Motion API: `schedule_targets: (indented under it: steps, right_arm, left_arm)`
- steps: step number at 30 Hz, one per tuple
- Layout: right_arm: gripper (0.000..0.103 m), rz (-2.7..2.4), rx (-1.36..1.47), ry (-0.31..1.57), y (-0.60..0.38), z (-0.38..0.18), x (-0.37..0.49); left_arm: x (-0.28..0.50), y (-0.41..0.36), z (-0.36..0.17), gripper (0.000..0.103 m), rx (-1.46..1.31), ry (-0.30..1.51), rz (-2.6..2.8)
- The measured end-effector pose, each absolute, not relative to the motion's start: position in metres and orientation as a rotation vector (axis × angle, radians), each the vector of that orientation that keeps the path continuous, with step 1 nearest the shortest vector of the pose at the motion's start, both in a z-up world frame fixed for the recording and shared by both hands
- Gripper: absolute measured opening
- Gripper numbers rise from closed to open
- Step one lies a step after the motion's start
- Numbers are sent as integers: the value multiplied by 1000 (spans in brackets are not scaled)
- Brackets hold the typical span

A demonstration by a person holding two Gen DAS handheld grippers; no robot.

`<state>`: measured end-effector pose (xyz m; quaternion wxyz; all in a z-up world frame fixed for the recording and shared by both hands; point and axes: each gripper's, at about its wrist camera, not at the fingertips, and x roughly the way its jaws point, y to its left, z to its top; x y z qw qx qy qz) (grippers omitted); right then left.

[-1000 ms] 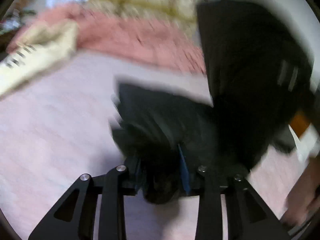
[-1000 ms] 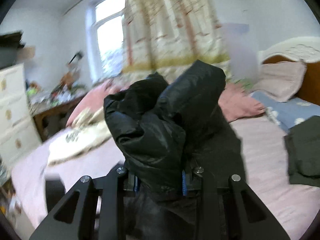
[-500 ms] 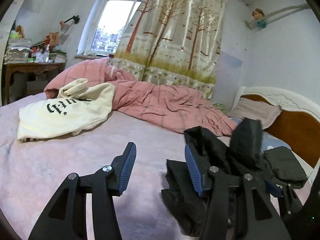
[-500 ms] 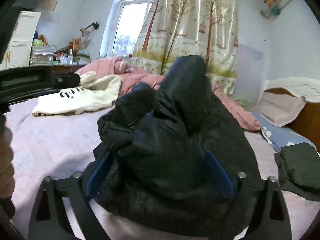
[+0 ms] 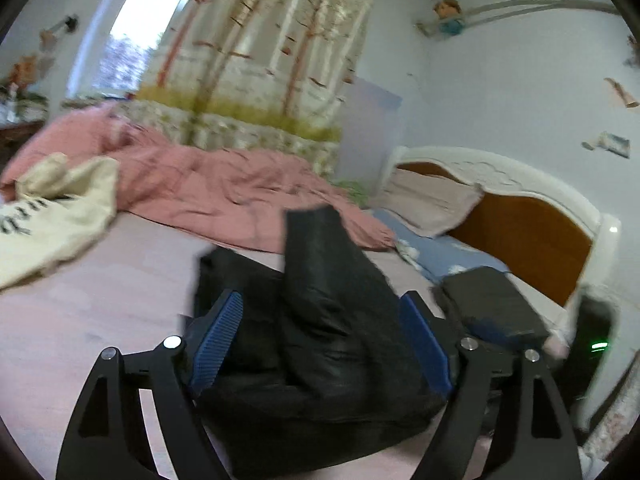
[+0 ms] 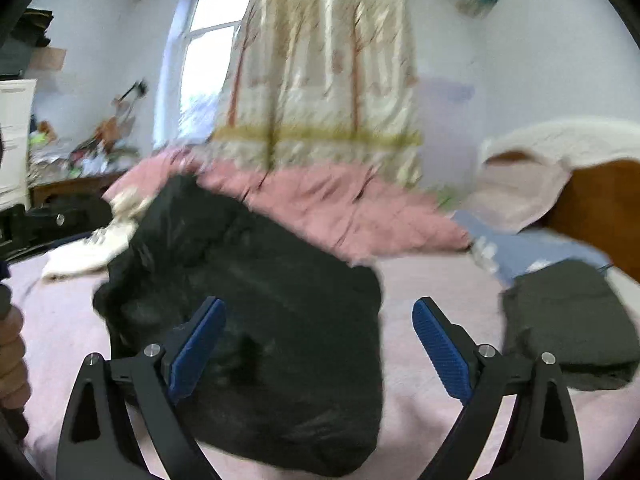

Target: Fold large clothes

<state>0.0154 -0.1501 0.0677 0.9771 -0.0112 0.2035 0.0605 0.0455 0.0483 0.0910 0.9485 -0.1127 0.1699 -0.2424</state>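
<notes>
A black puffy jacket lies bundled on the pink bed sheet, one sleeve sticking up. In the left wrist view my left gripper hangs just over it. Its jaws are opening; the bundle shows between the blue pads, which do not press on it. In the right wrist view the jacket rests ahead and to the left. My right gripper stands wide open above its near edge. Its left pad is over the cloth and its right pad is over bare sheet.
A cream sweatshirt with black letters lies at the far left. A crumpled pink quilt runs along the back. A folded dark garment sits at the right, near a pillow and the headboard. A person's hand shows at the left edge.
Both grippers were shut on the lifted jacket a second ago. Both have let go, and the jacket has dropped onto the bed. The left jaws have spread wider.
</notes>
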Motion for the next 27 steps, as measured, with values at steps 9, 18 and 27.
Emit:
schedule_targets:
  steps: [9,18,27]
  right_arm:
    - [87,370,5,557,-128,18,23]
    - [87,209,68,417,-144,36,11]
    - [89,159,1,572,-155,6,31]
  left_arm:
    - [73,51,69,14,-233,398,-377]
    - [83,68,42,13,-193,514,-213]
    - [92,83,1,72,-203,616,-56]
